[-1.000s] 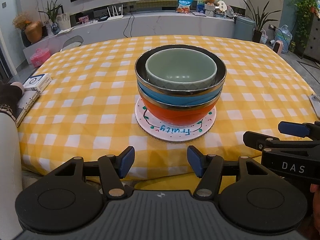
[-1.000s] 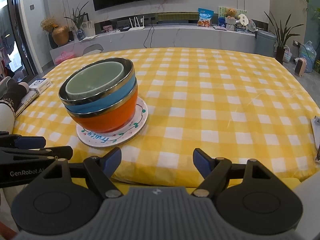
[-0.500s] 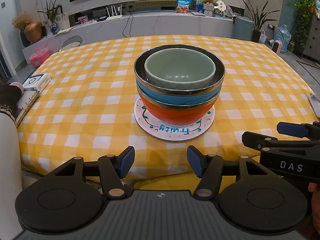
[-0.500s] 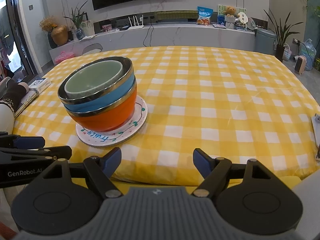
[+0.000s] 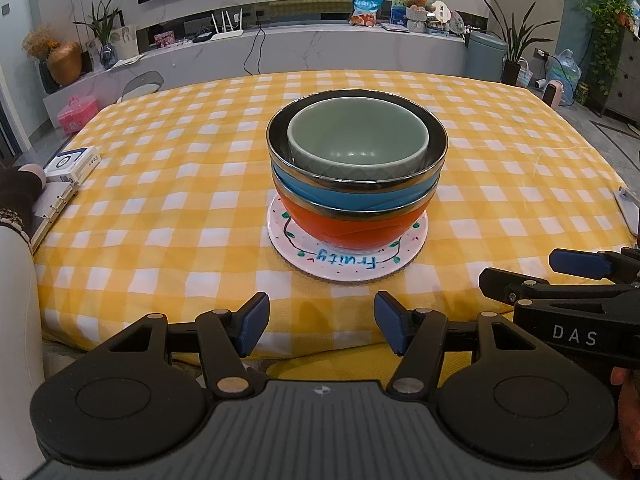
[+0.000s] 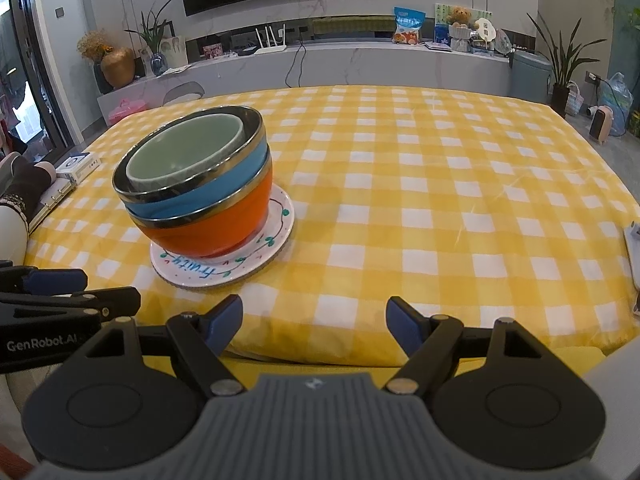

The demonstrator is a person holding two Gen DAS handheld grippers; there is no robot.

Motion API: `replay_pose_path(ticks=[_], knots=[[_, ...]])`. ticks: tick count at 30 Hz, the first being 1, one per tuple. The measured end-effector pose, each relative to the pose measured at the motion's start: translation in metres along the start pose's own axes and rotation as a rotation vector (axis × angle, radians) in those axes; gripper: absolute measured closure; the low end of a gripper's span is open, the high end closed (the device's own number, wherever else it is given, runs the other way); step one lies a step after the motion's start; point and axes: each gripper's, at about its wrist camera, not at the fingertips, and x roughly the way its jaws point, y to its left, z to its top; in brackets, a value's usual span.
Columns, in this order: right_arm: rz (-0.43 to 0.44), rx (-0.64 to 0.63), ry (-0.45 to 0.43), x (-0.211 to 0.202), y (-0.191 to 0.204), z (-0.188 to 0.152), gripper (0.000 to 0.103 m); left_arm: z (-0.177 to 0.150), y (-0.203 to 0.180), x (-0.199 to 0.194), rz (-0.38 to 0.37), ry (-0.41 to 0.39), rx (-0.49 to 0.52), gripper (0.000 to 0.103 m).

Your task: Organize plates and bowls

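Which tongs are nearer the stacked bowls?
Left. The left tongs face the orange, blue and green stacked bowls head-on; the right tongs sit off to their right.

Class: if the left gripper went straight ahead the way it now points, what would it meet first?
Probably the plate under the stacked bowls, or the orange bowl if it travels higher; the left gripper is open and centred on the stack.

A: Obstacles on the checked tablecloth?

B: One stack only: plate carrying orange bowl, blue bowl, green bowl, nested, left of centre in right wrist view.

A: Open room?

B: Bare cloth right of stack and behind it. Left edge taken by a binder and small box. Left gripper and right gripper at near edge, jaws apart, nothing between.
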Motion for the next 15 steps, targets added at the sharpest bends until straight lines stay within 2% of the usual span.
replay_pose_path(ticks=[15], knots=[[0.001,0.002,0.012,0.0023,-0.0001,-0.0005,0.025,0.0004,0.0013,-0.0005,0.004,0.005,-0.006,0.032]])
